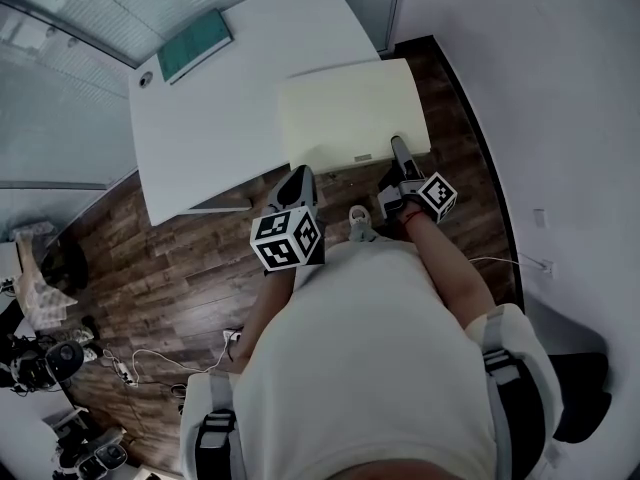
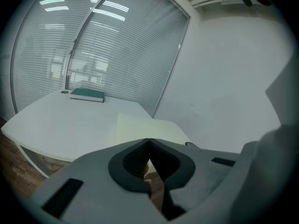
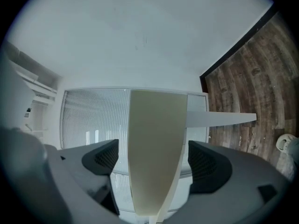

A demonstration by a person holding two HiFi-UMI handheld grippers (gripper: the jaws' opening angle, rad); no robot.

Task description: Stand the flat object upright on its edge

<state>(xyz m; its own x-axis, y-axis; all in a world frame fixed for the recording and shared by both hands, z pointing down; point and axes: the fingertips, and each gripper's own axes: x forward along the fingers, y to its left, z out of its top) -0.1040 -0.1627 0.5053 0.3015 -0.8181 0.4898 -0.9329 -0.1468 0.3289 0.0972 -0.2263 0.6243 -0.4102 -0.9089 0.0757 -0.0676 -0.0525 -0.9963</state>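
Observation:
A cream flat board (image 1: 350, 113) lies on the white table (image 1: 220, 118), with its near edge past the table's front edge. My right gripper (image 1: 398, 148) is at the board's near right edge. In the right gripper view the board (image 3: 154, 125) runs between the wide-open jaws of that gripper (image 3: 155, 158), with a gap on each side, and the pads (image 3: 105, 157) do not touch it. My left gripper (image 1: 297, 178) hangs just off the table's front edge, left of the board. Its jaws (image 2: 148, 141) are shut with nothing held, and the board (image 2: 140, 127) lies beyond them.
A green book (image 1: 195, 44) lies at the table's far left corner and shows again as the book (image 2: 87, 94) before the blinds. A white wall stands close on the right. Dark wood floor (image 1: 160, 268) has cables (image 1: 130, 368) and clutter at the lower left.

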